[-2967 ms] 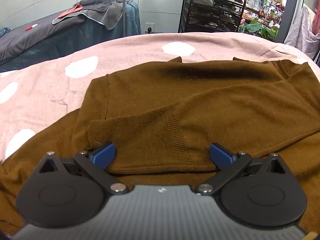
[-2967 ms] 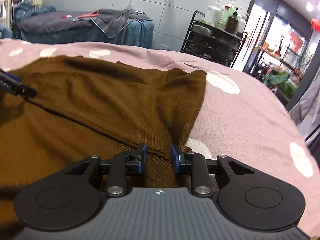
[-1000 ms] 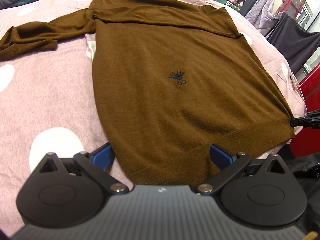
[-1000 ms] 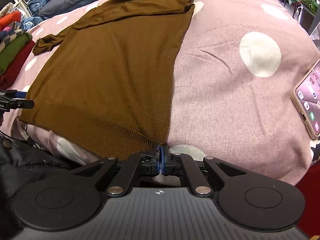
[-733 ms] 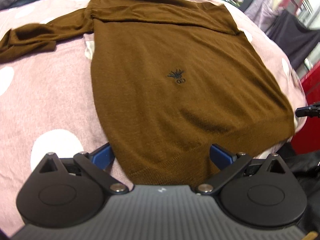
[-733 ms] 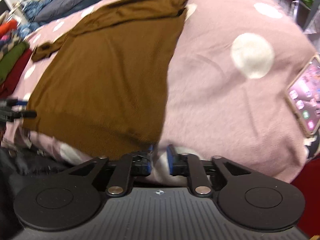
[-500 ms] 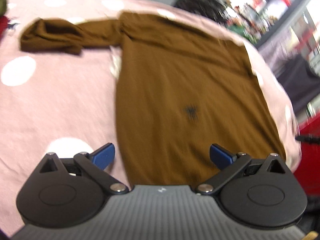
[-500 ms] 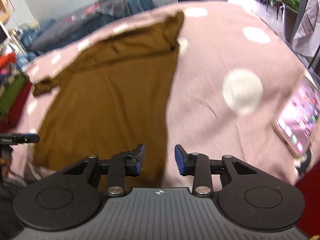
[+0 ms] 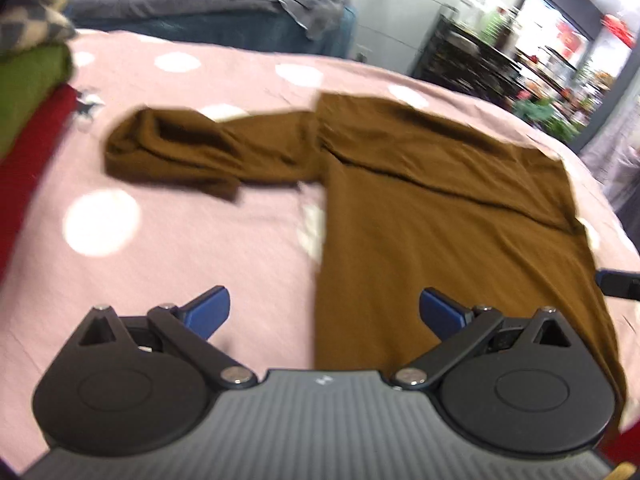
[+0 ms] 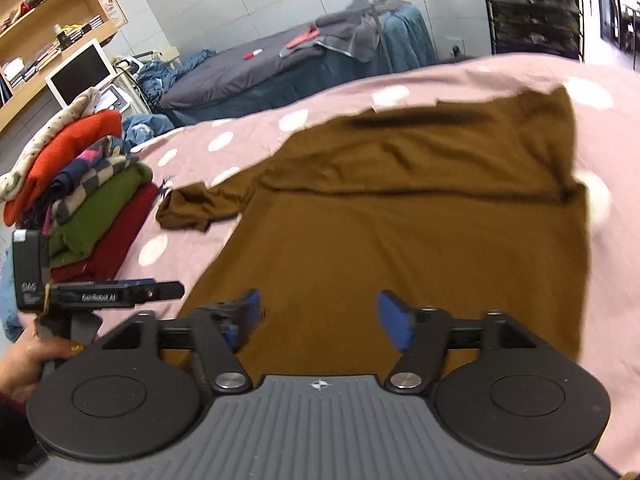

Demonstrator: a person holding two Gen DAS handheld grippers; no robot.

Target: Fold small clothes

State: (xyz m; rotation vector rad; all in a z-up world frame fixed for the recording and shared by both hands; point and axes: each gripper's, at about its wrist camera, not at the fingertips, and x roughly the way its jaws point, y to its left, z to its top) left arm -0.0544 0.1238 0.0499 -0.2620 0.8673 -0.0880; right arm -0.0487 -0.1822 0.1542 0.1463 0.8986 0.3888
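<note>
A brown sweater (image 9: 432, 224) lies flat on the pink polka-dot bed cover (image 9: 168, 240). Its top part is folded down across the body, and one sleeve (image 9: 188, 152) lies bunched out to the left. The sweater also shows in the right wrist view (image 10: 400, 232). My left gripper (image 9: 324, 312) is open and empty above the sweater's near left edge. My right gripper (image 10: 318, 316) is open and empty above the sweater's near hem. The left gripper shows at the left in the right wrist view (image 10: 120, 296), held by a hand.
A stack of folded clothes (image 10: 80, 200), red, green and checked, sits on the bed's left side. A grey-covered table (image 10: 280, 68) and black shelving (image 10: 532, 12) stand behind. A monitor (image 10: 80, 68) and wooden shelves are at far left.
My right gripper let go of the sweater's hem corner and opened. Both grippers lifted and tilted up from the near hem, and the left one swung left toward the bunched sleeve.
</note>
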